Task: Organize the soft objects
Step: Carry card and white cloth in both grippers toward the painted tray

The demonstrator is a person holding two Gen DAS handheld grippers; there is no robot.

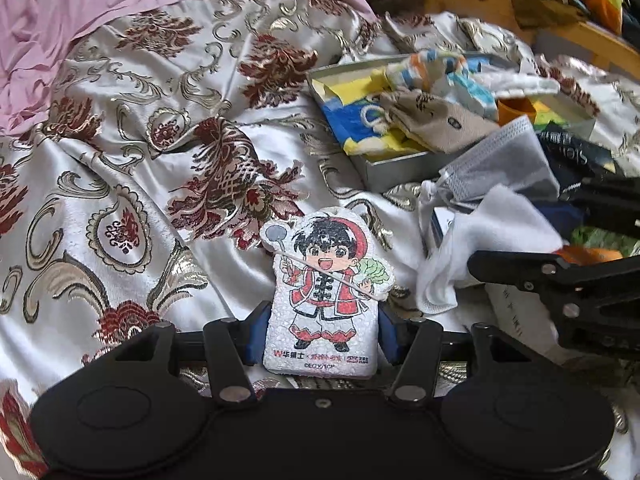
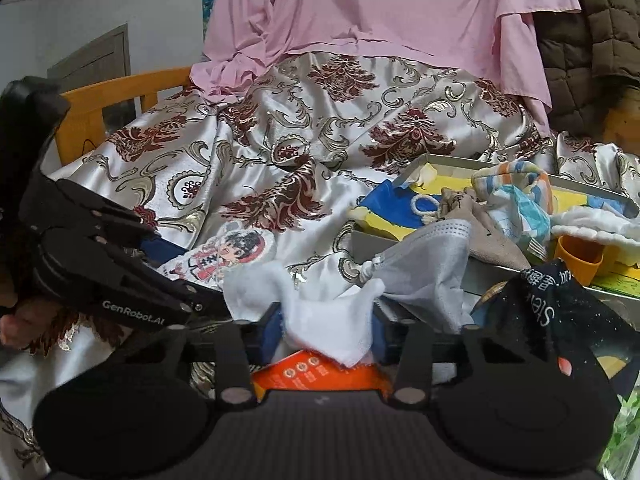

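My left gripper (image 1: 322,336) is shut on a flat white foam pad (image 1: 328,280) printed with a cartoon boy in red. Its blue pads press the pad's two sides, just above the brocade bedspread (image 1: 140,160). In the right wrist view the same pad (image 2: 228,254) sticks out from the left gripper's black fingers (image 2: 120,276) at the left. My right gripper (image 2: 326,332) is shut on a crumpled white cloth (image 2: 320,312), which bulges up between its blue pads. In the left wrist view this white cloth (image 1: 492,232) sits at the right gripper's fingers (image 1: 520,272).
A shallow grey box (image 2: 440,160) at the right holds a yellow-blue cloth (image 2: 392,208), a beige drawstring pouch (image 2: 480,224) and a striped cloth (image 2: 516,188). A grey face mask (image 2: 428,256), a black printed cloth (image 2: 548,312), an orange cup (image 2: 580,256) and an orange packet (image 2: 316,376) lie close by. A pink sheet (image 2: 380,8) covers the far side.
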